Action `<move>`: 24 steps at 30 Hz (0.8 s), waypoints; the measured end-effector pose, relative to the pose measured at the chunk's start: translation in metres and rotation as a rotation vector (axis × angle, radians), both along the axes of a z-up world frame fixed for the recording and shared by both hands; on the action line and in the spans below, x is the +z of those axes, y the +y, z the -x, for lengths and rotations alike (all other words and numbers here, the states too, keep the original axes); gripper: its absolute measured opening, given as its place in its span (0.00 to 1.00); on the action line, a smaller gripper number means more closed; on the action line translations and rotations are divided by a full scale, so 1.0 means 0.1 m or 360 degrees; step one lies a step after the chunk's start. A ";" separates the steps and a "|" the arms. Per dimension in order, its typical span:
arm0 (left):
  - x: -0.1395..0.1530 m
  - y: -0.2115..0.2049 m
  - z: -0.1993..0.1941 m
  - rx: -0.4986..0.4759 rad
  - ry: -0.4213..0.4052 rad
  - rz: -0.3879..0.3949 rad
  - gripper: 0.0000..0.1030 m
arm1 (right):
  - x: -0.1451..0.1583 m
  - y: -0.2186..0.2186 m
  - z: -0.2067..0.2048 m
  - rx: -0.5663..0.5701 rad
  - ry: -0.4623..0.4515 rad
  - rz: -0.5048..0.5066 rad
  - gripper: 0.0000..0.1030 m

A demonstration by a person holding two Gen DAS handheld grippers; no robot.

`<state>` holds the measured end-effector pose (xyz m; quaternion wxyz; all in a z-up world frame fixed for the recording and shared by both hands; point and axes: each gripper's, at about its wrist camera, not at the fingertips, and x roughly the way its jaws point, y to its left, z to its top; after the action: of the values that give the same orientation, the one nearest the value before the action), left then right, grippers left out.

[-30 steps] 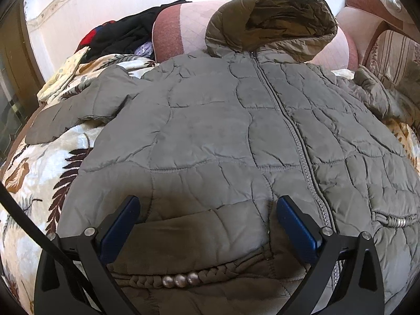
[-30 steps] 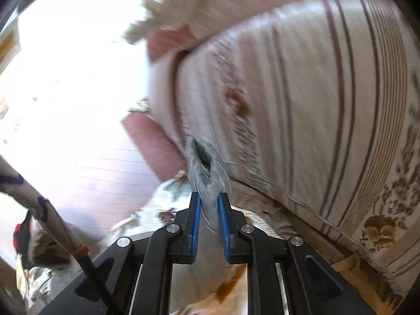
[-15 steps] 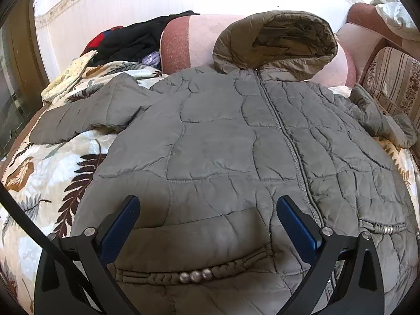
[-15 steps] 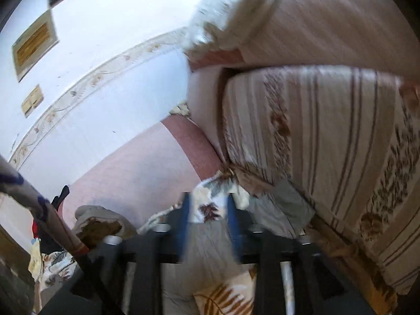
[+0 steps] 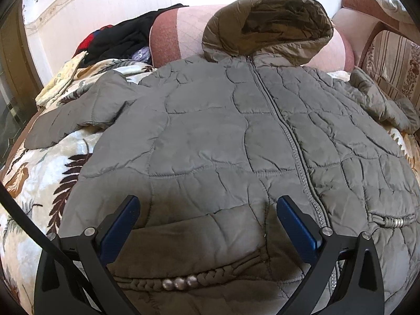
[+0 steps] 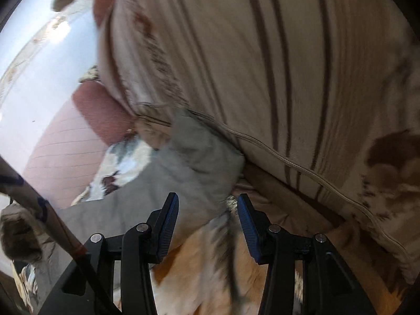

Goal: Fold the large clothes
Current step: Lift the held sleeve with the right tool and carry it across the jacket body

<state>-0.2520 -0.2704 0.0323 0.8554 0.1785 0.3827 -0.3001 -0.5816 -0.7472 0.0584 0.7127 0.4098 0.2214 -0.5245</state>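
Two grippers over one grey quilted jacket, laid flat, front up, zipper shut, on a leaf-print blanket. Left gripper hangs above the lower front with its jaws spread wide and nothing between them; fabric lies below, not pinched. Hood props against a pink cushion at the far edge. Left sleeve lies out over the blanket, with bare blanket around it. Right sleeve ends tight against a striped cushion, little room on that side. Right gripper is partway apart and opening; the pads touch nothing and the sleeve cuff lies just ahead of them, view blurred. Dark clothes pile sits far left, well apart.
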 end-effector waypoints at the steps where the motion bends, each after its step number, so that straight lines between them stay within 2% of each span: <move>1: -0.01 -0.01 0.00 -0.0001 0.0003 -0.0005 1.00 | -0.07 -0.06 0.00 -0.0008 0.0003 -0.0014 0.49; 8: -0.08 -0.05 -0.01 -0.0014 0.0006 -0.0032 1.00 | -0.34 -0.39 -0.08 -0.0008 -0.0038 -0.0026 0.49; 9: -0.09 -0.06 -0.01 -0.0015 0.0007 -0.0036 1.00 | -0.36 -0.42 -0.12 0.0016 -0.0028 -0.0033 0.41; 10: -0.10 -0.07 -0.01 -0.0015 0.0008 -0.0038 1.00 | -0.38 -0.46 -0.16 0.0041 -0.0001 -0.0044 0.19; 13: -0.10 -0.07 -0.01 -0.0013 0.0011 -0.0038 1.00 | -0.29 -0.39 -0.21 0.0040 0.0059 0.0016 0.14; 18: -0.05 -0.04 0.02 -0.0005 -0.0013 -0.0016 1.00 | 0.15 -0.11 -0.16 0.0014 0.0034 0.0170 0.13; 24: 0.08 0.05 0.04 0.0012 -0.0049 0.0041 1.00 | 1.08 0.37 -0.31 0.0142 -0.0052 0.0374 0.13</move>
<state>-0.2560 -0.2656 0.0405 0.8645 0.1708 0.3662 -0.2989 -0.5510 -0.7100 0.1667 0.7819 0.3217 0.1649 -0.5079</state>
